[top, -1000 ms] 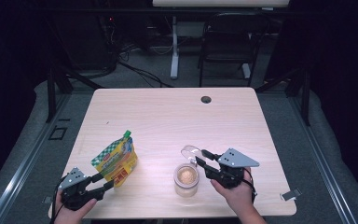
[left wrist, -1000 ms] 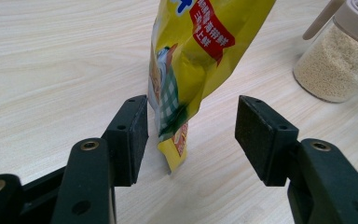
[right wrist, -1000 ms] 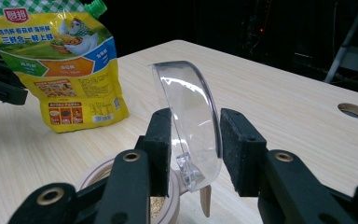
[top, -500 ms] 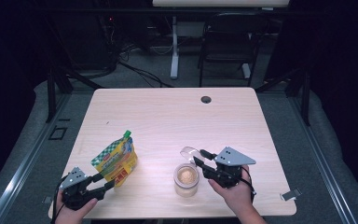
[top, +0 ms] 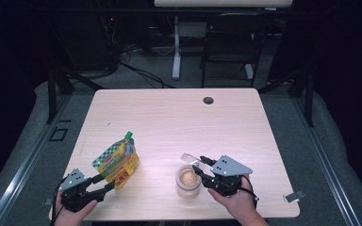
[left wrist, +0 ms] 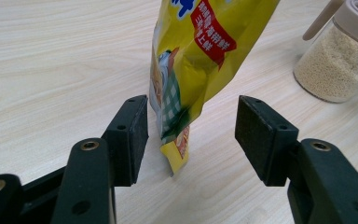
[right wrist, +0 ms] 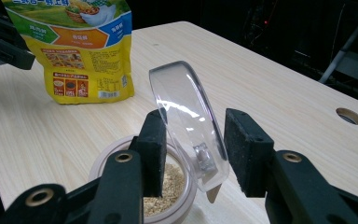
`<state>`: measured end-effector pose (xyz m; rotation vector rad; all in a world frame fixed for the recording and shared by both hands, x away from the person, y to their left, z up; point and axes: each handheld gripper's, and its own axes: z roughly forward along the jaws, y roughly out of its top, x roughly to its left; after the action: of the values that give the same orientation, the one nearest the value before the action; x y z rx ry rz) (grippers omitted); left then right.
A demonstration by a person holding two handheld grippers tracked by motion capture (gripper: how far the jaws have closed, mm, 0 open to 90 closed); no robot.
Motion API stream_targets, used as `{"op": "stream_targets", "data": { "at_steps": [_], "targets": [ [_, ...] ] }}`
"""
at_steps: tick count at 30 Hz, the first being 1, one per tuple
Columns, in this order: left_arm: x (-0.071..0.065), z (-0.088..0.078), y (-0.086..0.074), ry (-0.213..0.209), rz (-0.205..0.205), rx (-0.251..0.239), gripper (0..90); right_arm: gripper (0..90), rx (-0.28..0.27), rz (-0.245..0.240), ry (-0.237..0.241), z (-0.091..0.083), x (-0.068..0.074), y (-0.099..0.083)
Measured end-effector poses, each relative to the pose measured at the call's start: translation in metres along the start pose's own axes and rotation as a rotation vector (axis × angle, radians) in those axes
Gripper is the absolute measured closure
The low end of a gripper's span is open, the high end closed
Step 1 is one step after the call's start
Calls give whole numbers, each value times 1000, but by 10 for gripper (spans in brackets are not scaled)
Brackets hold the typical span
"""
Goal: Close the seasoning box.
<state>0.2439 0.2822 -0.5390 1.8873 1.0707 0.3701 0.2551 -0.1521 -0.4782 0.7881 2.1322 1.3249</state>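
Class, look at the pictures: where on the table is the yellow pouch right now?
In the high view the yellow pouch stands upright at the table's near left, between the open jaws of the left tool, left of the jar.

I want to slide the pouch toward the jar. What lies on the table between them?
Bare tabletop lies between the pouch and the jar, as the high view shows.
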Motion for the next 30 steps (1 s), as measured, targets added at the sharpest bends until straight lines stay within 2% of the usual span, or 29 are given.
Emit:
{"op": "stream_targets", "data": {
  "at_steps": [3,15,24,30],
  "targets": [
    [0,0,0,0,1,2,444,578,-9,5,0,0,2,-2],
    [1,0,0,0,4,12,444,488,-1,-48,-16,1,18,-12],
    [0,1,0,1,5,4,444,438,0,-45,-6,2,21,-16],
    [0,2,0,6,11,5,444,410,4,-62,-9,3,24,-19]
  ]
}}
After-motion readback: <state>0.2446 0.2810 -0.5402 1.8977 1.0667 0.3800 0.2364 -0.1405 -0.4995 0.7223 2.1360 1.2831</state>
